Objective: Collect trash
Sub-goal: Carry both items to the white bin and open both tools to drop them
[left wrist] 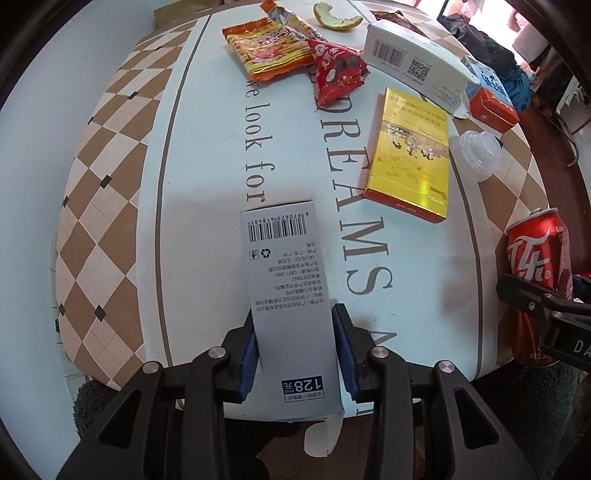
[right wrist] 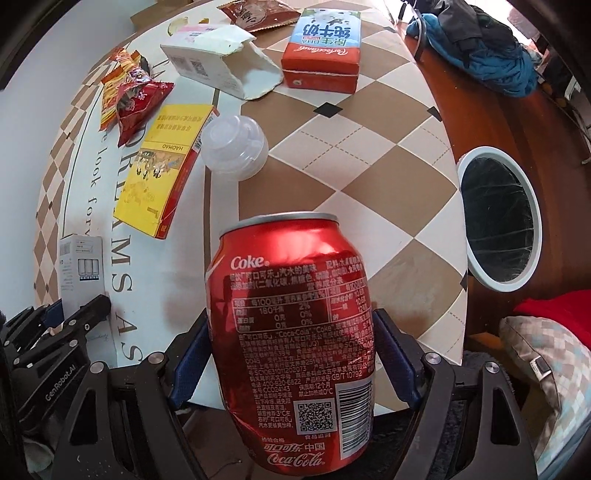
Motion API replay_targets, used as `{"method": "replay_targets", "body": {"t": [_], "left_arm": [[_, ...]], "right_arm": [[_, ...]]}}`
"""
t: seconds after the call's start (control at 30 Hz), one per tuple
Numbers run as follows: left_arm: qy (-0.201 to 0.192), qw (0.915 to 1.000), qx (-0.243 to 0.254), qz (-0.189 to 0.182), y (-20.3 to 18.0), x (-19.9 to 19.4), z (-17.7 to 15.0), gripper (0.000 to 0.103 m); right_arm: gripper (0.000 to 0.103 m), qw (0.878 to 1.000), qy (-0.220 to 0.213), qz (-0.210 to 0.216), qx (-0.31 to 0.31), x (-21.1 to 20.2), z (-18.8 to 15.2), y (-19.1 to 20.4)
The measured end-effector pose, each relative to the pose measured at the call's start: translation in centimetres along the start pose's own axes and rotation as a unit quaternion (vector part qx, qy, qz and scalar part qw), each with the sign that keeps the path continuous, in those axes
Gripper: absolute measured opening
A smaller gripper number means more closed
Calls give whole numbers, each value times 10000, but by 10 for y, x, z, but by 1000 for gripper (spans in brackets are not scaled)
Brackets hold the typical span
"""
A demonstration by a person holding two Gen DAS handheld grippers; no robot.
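Observation:
My left gripper (left wrist: pixel 295 314) points down over the table (left wrist: pixel 207 155) and is shut on a tall grey box (left wrist: pixel 280 258) with a barcode; the blue pads press both long sides. In the right wrist view that box (right wrist: pixel 81 266) and the left gripper (right wrist: pixel 74 314) show at the lower left. My right gripper (right wrist: pixel 291 321) is shut on a dented red Coke can (right wrist: pixel 288 266), blue pads against both flanks. From the left wrist view the can (left wrist: pixel 535 251) hangs at the table's right edge.
A yellow flat box (left wrist: pixel 410 162), a clear plastic lid (left wrist: pixel 480 155), snack wrappers (left wrist: pixel 269 48), a red packet (left wrist: pixel 336 70), an open white carton (left wrist: pixel 410 59), orange peel (left wrist: pixel 334 18) and a milk carton (right wrist: pixel 325 48) lie on the table. A white-rimmed bin (right wrist: pixel 480 275) stands beside it.

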State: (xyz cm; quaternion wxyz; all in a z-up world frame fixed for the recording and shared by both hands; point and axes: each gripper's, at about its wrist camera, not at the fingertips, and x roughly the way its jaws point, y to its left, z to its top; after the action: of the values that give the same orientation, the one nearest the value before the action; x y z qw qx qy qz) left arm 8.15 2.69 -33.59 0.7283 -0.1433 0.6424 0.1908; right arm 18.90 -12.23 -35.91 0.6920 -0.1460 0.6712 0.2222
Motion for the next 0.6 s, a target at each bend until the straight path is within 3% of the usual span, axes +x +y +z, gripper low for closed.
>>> {"method": "replay_targets", "body": {"t": [0.2,0.3,0.4,0.6], "left_arm": [[-295,9995,-23,98,-4,-26,-9,32],[-780,9967,-17,200,-4,-72,-16,32],[-1246,9920,-2,224,-10,-112,-19,32],[-2227,9746,227,81,-44,-202,-8,32]], "right_arm": [[84,9995,-233,-231,0,-13,-8,6],[84,9983,-530,-252,56,-41,-14,8],[84,9946,-1002,-219,128,-85,-20,7],[84,9825,-1842,36,257,-183,-15,-17]]}}
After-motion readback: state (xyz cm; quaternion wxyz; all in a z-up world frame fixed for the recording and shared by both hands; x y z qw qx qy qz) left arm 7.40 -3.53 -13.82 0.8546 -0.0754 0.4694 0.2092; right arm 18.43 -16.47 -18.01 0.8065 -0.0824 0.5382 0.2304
